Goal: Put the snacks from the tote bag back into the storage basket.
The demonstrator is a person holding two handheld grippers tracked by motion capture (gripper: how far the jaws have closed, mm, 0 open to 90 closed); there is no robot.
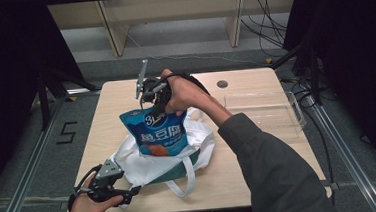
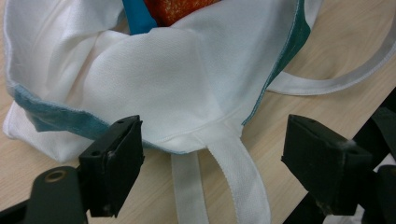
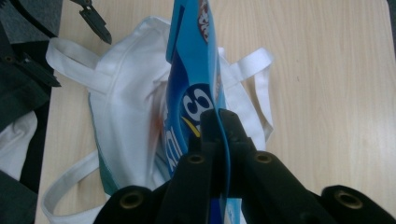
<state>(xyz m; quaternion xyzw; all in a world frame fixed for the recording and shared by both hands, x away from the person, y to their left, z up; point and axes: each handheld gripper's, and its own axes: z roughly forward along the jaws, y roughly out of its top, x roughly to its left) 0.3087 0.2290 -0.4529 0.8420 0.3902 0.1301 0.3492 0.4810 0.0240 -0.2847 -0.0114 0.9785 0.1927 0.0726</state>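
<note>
Right gripper (image 3: 219, 122): jaws clamped on the top edge of a blue pouch (image 1: 161, 133), the thin edge pinched between the two black pads. In the high view this gripper (image 1: 151, 99) sits above the table's middle, held by a hand (image 1: 184, 93) whose sleeve (image 1: 275, 170) crosses the near right part of the table.

Pouch: upright, hanging from the clamp, white lettering and an orange patch on its front. Its lower end sits in the open mouth of a white bag (image 1: 150, 164); in the left gripper view a strip of blue and orange (image 2: 163, 11) shows just past the bag's rim.

Bag: white cloth with a teal lining (image 2: 285, 51) along its rim, lying slack on the table (image 1: 261, 181). One white handle (image 1: 188, 178) loops out over the near side, a second (image 3: 254, 88) lies on the far side of the pouch.

Left gripper (image 2: 215, 158): jaws wide apart, pads clear of the cloth, the bag's near rim and handle root lying between them. In the high view it (image 1: 127, 193) rests at the near left corner, held by a hand (image 1: 85, 211), its tips at the bag's edge.

Surroundings: clear tray (image 1: 266, 111) on the table's right side, well apart from the bag. Dark round spot (image 1: 222, 84) near the far edge. Cables (image 1: 265, 25) on the floor beyond.
</note>
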